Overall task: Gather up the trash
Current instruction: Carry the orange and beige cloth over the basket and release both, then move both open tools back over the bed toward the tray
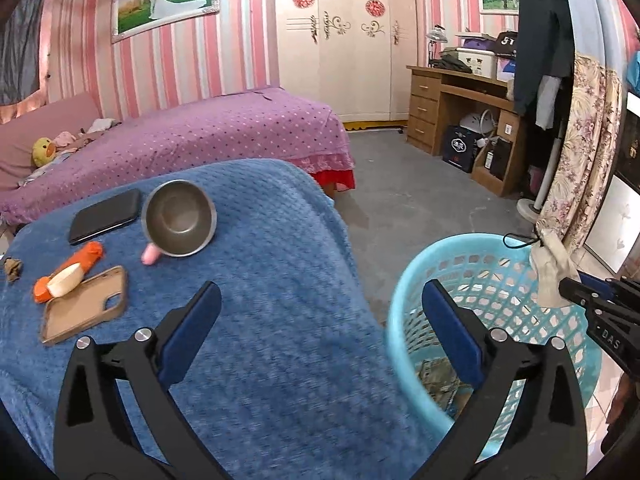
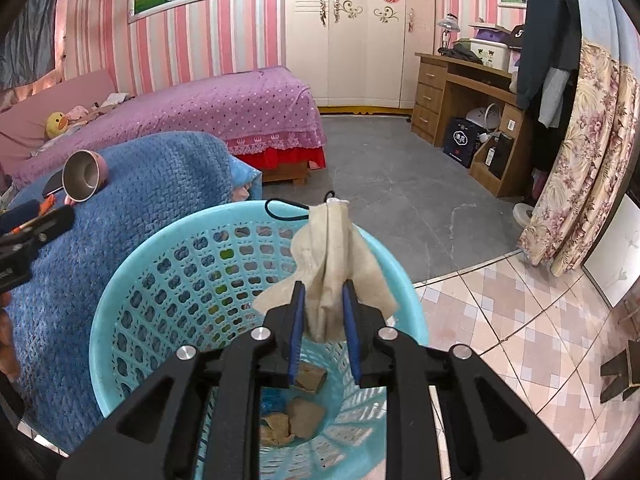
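The left tongs (image 1: 320, 332) stood spread wide with nothing between them, straddling the gap where the blue-blanketed worktop (image 1: 260, 280) dropped off beside the light blue basket (image 1: 404, 280). The right tongs (image 2: 325, 320) hung over the basket's open mouth, pinching a crumpled beige tissue (image 2: 332, 260) above the rim. More scraps (image 2: 304, 412) lay at the basket's bottom. Back on the worktop sat a metal cup (image 1: 180, 218), a dark phone (image 1: 105, 215) and a phone case (image 1: 86, 304). Bare grey floor (image 1: 408, 200) lay beyond.

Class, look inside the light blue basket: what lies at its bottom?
Brown crumpled scraps and something blue lie in the light blue basket. The right gripper and its beige rag hide the rest.
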A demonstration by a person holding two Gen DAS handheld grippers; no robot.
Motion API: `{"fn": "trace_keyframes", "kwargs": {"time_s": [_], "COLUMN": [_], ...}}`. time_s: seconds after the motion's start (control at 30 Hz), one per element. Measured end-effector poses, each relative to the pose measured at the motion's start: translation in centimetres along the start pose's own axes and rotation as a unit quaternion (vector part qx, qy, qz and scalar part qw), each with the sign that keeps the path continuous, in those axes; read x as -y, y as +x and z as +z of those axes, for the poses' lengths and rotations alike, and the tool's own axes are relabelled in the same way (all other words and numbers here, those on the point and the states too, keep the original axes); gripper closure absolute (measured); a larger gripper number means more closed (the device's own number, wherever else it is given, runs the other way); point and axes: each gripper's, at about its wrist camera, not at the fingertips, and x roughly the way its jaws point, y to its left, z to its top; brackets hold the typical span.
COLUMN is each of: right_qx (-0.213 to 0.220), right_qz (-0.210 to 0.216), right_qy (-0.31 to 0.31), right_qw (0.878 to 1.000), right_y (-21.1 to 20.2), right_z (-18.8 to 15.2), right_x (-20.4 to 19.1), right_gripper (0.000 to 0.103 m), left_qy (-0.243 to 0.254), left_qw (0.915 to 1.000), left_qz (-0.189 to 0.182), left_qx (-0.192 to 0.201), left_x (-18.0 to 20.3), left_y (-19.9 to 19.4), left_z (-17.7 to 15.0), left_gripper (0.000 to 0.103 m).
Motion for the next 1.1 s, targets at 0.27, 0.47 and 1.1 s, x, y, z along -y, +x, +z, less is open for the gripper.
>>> {"fn": "trace_keyframes", "kwargs": {"time_s": [0.27, 0.47, 1.1], "right_qx": [0.009, 0.004, 0.039], "right_qz": [0.0, -0.004, 0.007], "right_qy": [-0.006, -0.025, 0.001], "right_qw": [1.0, 1.0, 0.999], "right_y": [0.1, 0.2, -0.9], "right_z": [0.5, 0.7, 2.7], "right_x": [-1.9, -4.3, -9.5], "right_gripper": [0.033, 0.018, 0.007], "left_qy": [-0.013, -0.014, -0.039], "left_qw": [0.9998, 0.9992, 0.9932], "left_qz": [0.013, 0.024, 0.108], "left_qx": [0.012, 0.028, 0.023], "left_x": [-3.6, -6.2, -17.3], "left_y": [-2.5, -4.6, -5.9], "left_z": [-0.8, -1.0, -1.7], "left_gripper": [0.006, 0.006, 0.006]}}
